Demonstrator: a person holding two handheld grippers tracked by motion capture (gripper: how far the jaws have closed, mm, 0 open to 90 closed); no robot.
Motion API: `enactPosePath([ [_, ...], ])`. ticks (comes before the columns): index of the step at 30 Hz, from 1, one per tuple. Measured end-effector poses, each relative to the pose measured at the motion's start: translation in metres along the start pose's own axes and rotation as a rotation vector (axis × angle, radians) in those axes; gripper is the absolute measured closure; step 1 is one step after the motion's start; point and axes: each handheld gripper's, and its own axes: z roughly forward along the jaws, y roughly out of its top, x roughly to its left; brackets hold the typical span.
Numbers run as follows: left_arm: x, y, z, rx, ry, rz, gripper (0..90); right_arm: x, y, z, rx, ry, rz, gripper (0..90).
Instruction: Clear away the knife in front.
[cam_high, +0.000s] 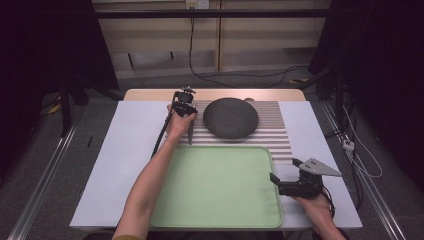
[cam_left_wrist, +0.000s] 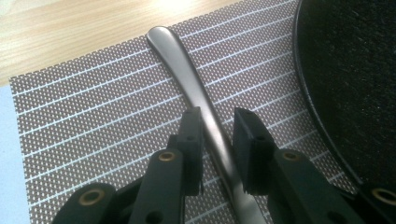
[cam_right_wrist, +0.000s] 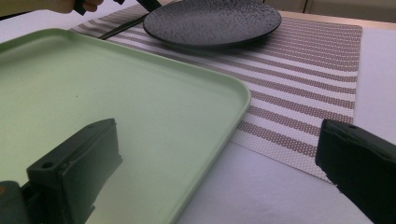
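Two grippers: left gripper (cam_left_wrist: 217, 142) straddles a metal utensil handle (cam_left_wrist: 187, 74) lying on the striped placemat (cam_left_wrist: 93, 121) beside the dark plate (cam_left_wrist: 355, 84), one jaw touching it, not yet pinched. Right gripper (cam_right_wrist: 219, 168) spread wide at the green tray (cam_right_wrist: 140, 93) edge.

Dim room, table evenly lit from above, soft shadows, close-ups slightly blurred at edges

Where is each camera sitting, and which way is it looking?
High view: above the table, looking forward and down; both forearms and the left gripper show.
Left gripper view: rides that gripper, looking down its jaws astride a metal handle on the striped mat.
Right gripper view: rides the right gripper, looking across the green tray.
All share the black plate.
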Motion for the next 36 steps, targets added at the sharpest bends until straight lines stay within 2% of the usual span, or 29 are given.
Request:
enactPosePath([
  [8, 0.0023, 0.0012, -0.0024, 0.036, -0.027, 0.023, 79.7, 0.0, 0.0001, 0.0005, 0.001, 0.0, 0.002, 0.0],
  [15, 0.0026, 0.0011, -0.0028, 0.042, -0.026, 0.016, 79.5, 0.0003, 0.0001, 0.0006, 0.003, -0.002, 0.0, 0.0],
  [20, -0.0016, 0.0011, -0.0026, 0.045, 0.0, 0.047, 78.9, 0.0002, 0.0, 0.0009, 0.003, 0.002, 0.0, 0.0],
  [23, 0.0007, 0.0015, -0.0027, 0.051, -0.015, 0.047, 78.7, 0.0001, 0.0, 0.0011, 0.005, 0.002, -0.002, 0.0],
  [24, 0.0024, 0.0015, -0.0024, 0.048, -0.027, 0.032, 78.7, 0.0001, 0.0, 0.001, 0.004, 0.003, -0.003, 0.0],
  [26, 0.0035, 0.0025, -0.0024, 0.055, -0.035, 0.028, 79.2, 0.0005, 0.0, 0.0008, 0.005, 0.004, 0.0, 0.0],
  [30, 0.0024, 0.0056, -0.0021, 0.074, -0.03, 0.053, 79.8, 0.0003, 0.0001, 0.0011, 0.008, 0.004, 0.0, 0.0],
  [36, 0.0045, 0.0066, -0.0021, 0.08, -0.048, 0.071, 80.0, -0.0001, -0.0001, 0.0009, 0.007, 0.004, 0.001, 0.0],
])
